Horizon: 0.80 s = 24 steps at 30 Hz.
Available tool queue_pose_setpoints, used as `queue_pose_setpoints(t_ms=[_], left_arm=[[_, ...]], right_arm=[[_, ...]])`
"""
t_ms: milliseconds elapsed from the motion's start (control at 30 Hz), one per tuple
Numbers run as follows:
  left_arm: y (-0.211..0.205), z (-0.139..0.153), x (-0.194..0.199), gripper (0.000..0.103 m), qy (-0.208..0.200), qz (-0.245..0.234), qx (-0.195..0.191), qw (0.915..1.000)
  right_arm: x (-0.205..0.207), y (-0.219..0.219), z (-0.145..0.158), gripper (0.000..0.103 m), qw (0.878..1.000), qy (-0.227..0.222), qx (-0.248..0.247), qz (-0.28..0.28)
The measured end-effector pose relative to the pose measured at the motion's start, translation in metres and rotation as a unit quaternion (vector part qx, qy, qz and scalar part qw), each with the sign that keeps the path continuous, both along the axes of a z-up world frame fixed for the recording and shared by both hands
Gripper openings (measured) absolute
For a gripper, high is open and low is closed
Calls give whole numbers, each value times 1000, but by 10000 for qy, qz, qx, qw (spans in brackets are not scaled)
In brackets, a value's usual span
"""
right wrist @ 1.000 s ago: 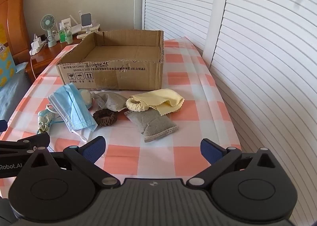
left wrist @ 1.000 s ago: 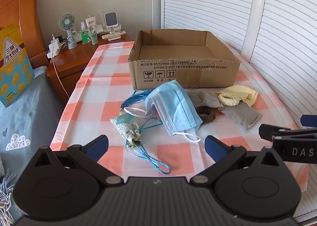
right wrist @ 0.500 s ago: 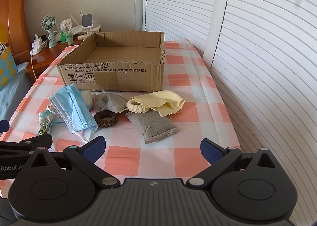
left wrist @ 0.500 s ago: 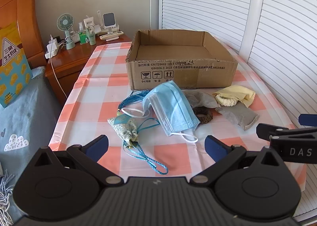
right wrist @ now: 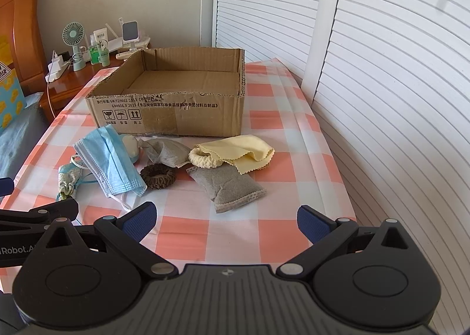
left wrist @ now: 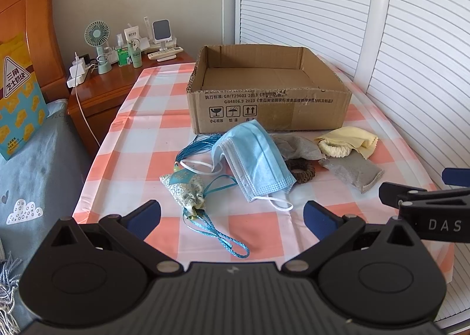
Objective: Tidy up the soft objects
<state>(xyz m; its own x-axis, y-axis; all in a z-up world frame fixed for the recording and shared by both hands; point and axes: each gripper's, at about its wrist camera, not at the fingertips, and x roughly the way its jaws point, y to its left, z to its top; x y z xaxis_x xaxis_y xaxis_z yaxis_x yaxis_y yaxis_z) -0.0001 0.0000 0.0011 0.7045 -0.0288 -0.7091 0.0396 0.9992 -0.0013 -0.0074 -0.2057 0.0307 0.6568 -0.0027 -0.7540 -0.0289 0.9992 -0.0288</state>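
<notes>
An empty cardboard box [left wrist: 270, 105] [right wrist: 167, 113] stands on the checked tablecloth. In front of it lie a blue face mask [left wrist: 255, 161] [right wrist: 110, 163], a patterned pouch with blue cord [left wrist: 185, 188] [right wrist: 69, 180], a brown scrunchie [left wrist: 302, 173] [right wrist: 158, 176], a cream scrunchie [right wrist: 204, 157], a yellow cloth [left wrist: 352, 136] [right wrist: 243, 150] and two grey sachets [left wrist: 352, 172] [right wrist: 229, 185]. My left gripper [left wrist: 232, 214] is open and empty, short of the pouch. My right gripper [right wrist: 224, 220] is open and empty, short of the near sachet.
A wooden nightstand [left wrist: 100, 91] with a small fan, bottles and a power strip stands at the back left. A bed with a grey cover [left wrist: 32, 164] lies left of the table. White louvred doors [right wrist: 396, 85] run close along the table's right side.
Both grippers have drawn back and up a little, so the objects look slightly farther away. Both stay open; nothing on the table has moved.
</notes>
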Motion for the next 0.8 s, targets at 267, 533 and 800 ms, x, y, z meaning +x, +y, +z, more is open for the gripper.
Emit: queue_pose_setpoints(t_ms=[267, 533, 800], left_arm=[[0, 1, -1, 102, -23, 1, -14, 10000], [1, 2, -2, 102, -27, -6, -13, 10000], [1, 1, -2, 102, -36, -3, -9, 10000]], right_arm=[[0, 0, 0, 103, 10000, -3, 10, -2], [0, 0, 0, 103, 10000, -11, 9, -3], [0, 1, 1, 103, 10000, -10, 7, -6]])
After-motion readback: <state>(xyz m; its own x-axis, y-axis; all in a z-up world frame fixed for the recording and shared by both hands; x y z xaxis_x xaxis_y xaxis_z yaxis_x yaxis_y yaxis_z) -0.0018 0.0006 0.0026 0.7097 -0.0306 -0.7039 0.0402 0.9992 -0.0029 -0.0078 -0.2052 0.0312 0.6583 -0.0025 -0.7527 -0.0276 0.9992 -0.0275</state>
